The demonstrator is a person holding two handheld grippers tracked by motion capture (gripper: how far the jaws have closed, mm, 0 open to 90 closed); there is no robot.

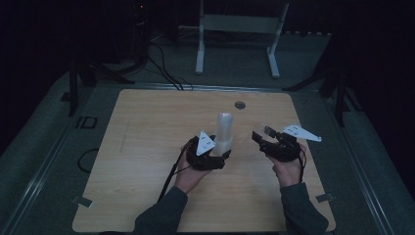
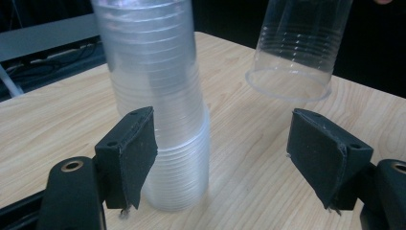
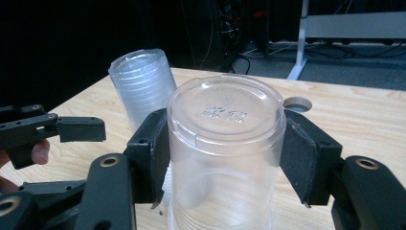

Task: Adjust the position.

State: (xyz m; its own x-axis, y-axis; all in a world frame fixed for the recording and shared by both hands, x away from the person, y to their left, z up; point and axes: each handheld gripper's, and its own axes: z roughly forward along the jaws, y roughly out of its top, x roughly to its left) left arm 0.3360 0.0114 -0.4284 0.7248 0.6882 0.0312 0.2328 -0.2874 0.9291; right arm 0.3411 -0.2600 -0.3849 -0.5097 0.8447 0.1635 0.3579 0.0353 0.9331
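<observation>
Gripped upside down by the right gripper (image 1: 261,135), single cup (image 3: 225,158) is held right of upright cup stack (image 1: 224,132); left gripper (image 2: 222,158) half-open, one pad touching stack.

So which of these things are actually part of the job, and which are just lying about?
Part of the job:
- stack of cups, standing upside down by the left gripper
- single cup, upside down, clamped in the right gripper

Just lying about:
- round hole in the table
- white frame on the floor behind
- cables on the floor
</observation>
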